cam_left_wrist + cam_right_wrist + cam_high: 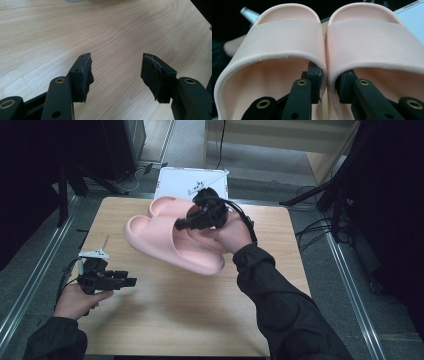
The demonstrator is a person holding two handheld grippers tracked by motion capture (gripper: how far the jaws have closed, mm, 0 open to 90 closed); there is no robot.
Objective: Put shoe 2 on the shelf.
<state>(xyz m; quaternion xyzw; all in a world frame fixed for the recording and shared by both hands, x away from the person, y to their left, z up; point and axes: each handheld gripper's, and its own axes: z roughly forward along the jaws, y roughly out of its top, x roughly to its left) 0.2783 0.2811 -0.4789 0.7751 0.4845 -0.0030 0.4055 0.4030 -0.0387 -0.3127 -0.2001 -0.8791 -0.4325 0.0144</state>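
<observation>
Left gripper [131,282] sits nearest, low over the front-left of the pale wood-grain table [165,320], held level in the left hand [75,301]. In the left gripper view its jaws stand wide apart with bare tabletop between the black padded fingers [83,75]; nothing held.

Further in, the right gripper [181,225] is mid-table, in the right hand [231,234]. Its jaws are partly closed, one inside each of the two pink moulded foam slides, clamping their two adjoining inner side walls together. The right gripper view shows this plainly: the left-hand slide [272,45] and the right-hand slide [377,42] are side by side, straps touching, with a black finger [314,82] pressed against the wall under each strap.

In the high view the nearer pink slide [170,245] looks tilted, toe end toward the left, and I read the pair as lifted off the wood, though contact at the far toe is hard to judge. The second slide [167,206] lies just behind it.

Beyond the far table edge, a white flat board [175,182] on the floor.

Step in hand, as I read it: carrying the pair as one pinch. Next move needs steady squeeze; the foam walls are soft and could slip or splay. Left gripper is free to support.
</observation>
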